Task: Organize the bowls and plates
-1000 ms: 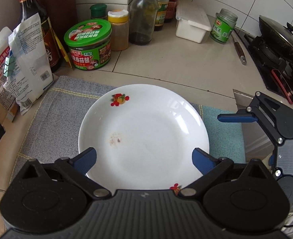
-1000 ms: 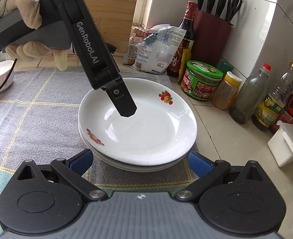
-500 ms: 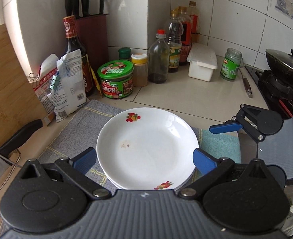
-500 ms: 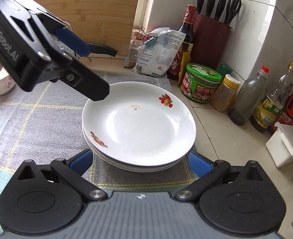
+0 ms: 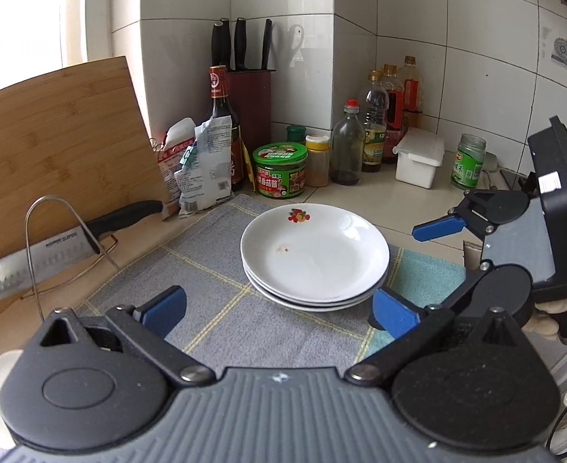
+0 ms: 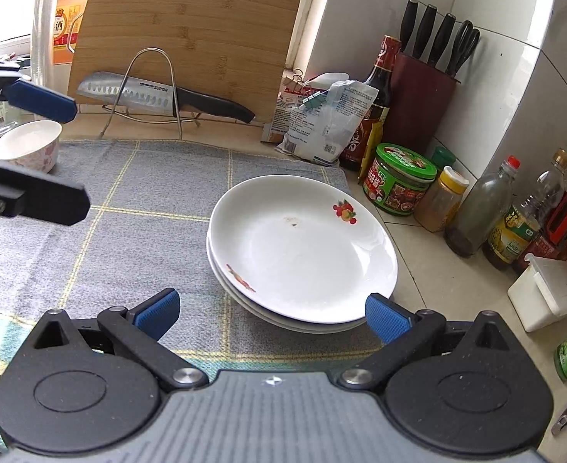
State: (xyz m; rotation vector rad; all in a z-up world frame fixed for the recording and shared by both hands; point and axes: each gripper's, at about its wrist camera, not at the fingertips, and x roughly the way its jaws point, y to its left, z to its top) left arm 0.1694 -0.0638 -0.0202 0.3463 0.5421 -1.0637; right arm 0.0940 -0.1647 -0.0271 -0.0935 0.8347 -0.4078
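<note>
A stack of white plates point(image 5: 314, 258) with small fruit prints sits on the grey checked cloth point(image 5: 214, 270); the top plate has a small brown smear. My left gripper point(image 5: 279, 310) stands open and empty, a short way back from the stack. In the right wrist view the plates point(image 6: 302, 247) lie just ahead of my right gripper point(image 6: 271, 313), which is open, its pads apart from the rim. The left gripper point(image 6: 77, 158) shows at that view's left edge, off the plates. A pink-patterned white bowl point(image 6: 26, 146) stands at the cloth's far left.
A knife point(image 6: 156, 96) rests on a wire rack before a leaning bamboo board point(image 6: 190, 31). Packets, a soy bottle, a green-lidded jar point(image 5: 279, 169), oil bottles and a white box point(image 5: 418, 156) line the tiled wall. A knife block point(image 6: 422, 104) fills the corner.
My left gripper has drawn back and away from the stack, leaving the top plate lying on it. The right gripper has eased back a little and stays open.
</note>
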